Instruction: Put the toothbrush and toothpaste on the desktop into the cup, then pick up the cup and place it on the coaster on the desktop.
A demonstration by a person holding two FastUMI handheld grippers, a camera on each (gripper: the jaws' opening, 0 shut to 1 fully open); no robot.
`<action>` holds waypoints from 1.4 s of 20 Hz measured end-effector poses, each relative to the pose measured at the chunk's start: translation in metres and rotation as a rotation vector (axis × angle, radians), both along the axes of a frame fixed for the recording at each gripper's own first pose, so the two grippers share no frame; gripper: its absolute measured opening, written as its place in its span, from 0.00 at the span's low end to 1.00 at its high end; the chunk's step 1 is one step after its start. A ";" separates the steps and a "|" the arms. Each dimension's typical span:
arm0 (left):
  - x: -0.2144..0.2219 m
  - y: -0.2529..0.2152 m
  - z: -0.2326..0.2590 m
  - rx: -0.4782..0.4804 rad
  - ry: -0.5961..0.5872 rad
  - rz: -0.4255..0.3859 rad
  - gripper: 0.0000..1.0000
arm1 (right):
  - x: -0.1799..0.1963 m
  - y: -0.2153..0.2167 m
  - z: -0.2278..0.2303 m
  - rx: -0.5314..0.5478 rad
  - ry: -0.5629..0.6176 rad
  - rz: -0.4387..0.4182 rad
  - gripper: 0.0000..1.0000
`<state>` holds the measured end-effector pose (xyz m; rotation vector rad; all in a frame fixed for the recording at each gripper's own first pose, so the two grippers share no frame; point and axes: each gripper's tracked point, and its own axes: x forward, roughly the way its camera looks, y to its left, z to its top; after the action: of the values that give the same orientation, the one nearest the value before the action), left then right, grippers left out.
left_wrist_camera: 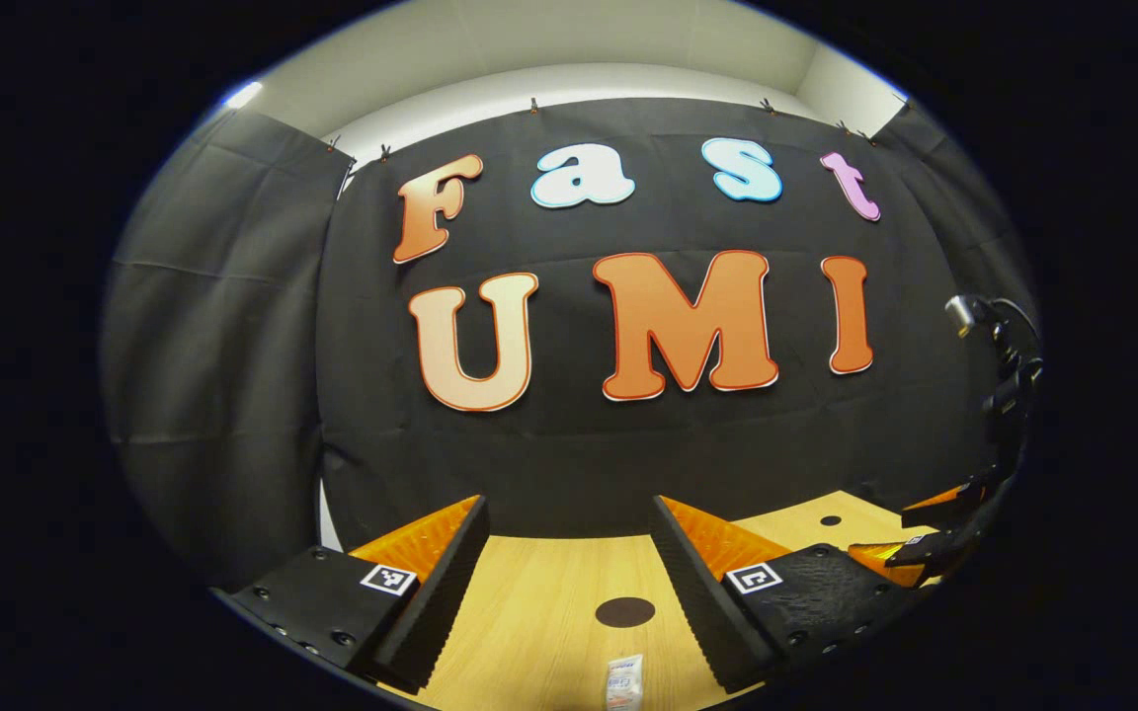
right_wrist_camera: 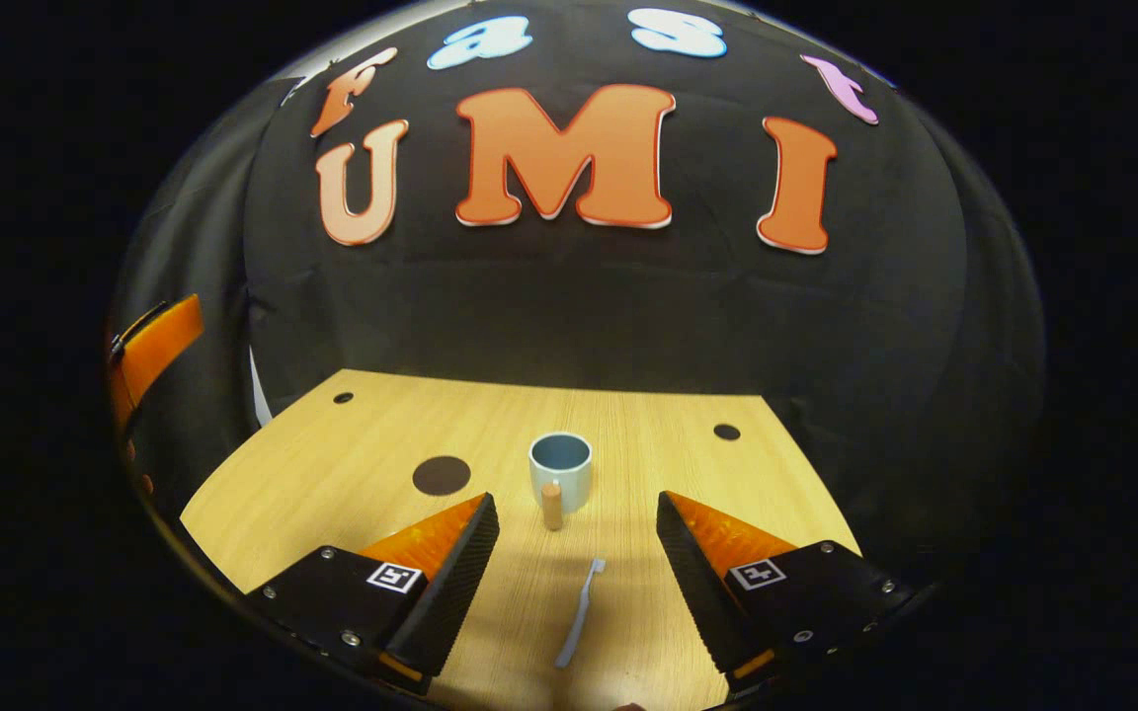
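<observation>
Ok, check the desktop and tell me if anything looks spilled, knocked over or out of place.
Nothing stands out. The cup stands upright and empty on the desktop, the toothbrush lies flat in front of it, and the toothpaste lies flat near the dark round coaster. No spills or damage show.

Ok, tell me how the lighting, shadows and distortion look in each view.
Left gripper view: fisheye bends the wall cloth into a bulge; a bright ceiling light glares at upper left; the toothpaste is cut off at the bottom. Right gripper view: the desk is evenly lit and curved at its edges; cup and toothbrush are sharp with soft shadows.
</observation>
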<state>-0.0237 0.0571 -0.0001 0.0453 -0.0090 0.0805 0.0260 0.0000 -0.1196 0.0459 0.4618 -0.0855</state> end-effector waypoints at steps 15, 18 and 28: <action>-0.028 0.035 -0.021 0.041 0.078 0.124 0.99 | -0.014 -0.017 -0.123 0.009 0.482 -0.003 0.95; -0.030 0.035 -0.027 0.045 0.104 0.140 1.00 | -0.024 -0.013 -0.145 0.024 0.596 0.029 0.92; -0.046 0.033 -0.042 0.055 0.184 0.186 0.99 | -0.029 -0.002 -0.196 0.065 0.809 0.057 0.90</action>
<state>-0.0693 0.0896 -0.0422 0.1083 0.1777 0.2618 -0.0026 -0.0023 -0.3158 0.0617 1.2736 -0.0290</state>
